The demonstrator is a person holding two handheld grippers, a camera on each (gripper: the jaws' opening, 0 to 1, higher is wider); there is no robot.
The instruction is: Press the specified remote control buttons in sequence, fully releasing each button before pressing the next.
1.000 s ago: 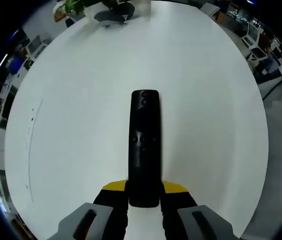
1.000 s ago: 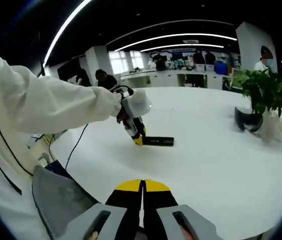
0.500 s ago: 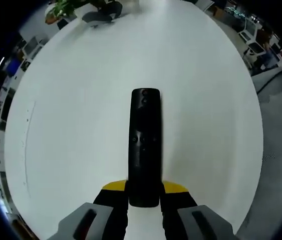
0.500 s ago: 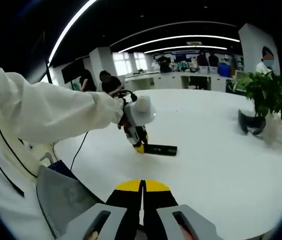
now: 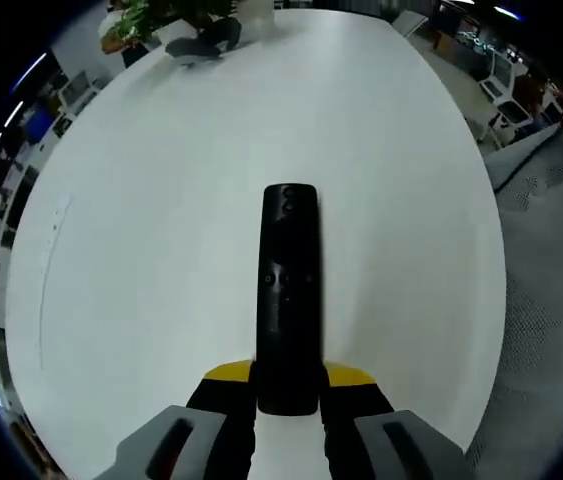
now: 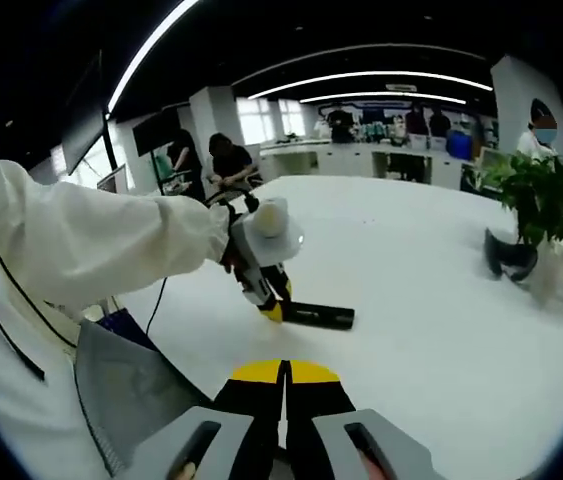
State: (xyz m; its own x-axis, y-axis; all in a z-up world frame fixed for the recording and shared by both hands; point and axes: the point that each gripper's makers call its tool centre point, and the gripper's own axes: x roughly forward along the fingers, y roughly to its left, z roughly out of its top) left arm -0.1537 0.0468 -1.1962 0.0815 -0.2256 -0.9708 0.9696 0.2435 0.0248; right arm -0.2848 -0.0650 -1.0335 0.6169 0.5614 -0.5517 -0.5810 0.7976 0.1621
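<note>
Left gripper [image 5: 288, 392] clamped on the near end of the black remote control [image 5: 288, 290], same grip as a second ago, yellow-tipped jaws pressed against both its sides. Remote pointing straight away along the jaws, button face up, held over the white table [image 5: 161, 250]; unchanged in its place between the jaws. Table surface swung round beneath since the earlier frames: more grey floor [image 5: 551, 300] now on the right, potted plant [image 5: 176, 15] shifted slightly at the top edge.

Seen from the right gripper view: left gripper [image 6: 273, 303] in a white-sleeved arm [image 6: 91, 245], remote control [image 6: 317, 316] sticking out sideways just above the table [image 6: 441, 330]. Compared with a second ago, slightly lower and larger in view. Right gripper [image 6: 285, 375] closed on nothing, jaws pressed together, hovering well apart from the remote, as before. Potted plant [image 6: 541, 205] at the table's far right.
</note>
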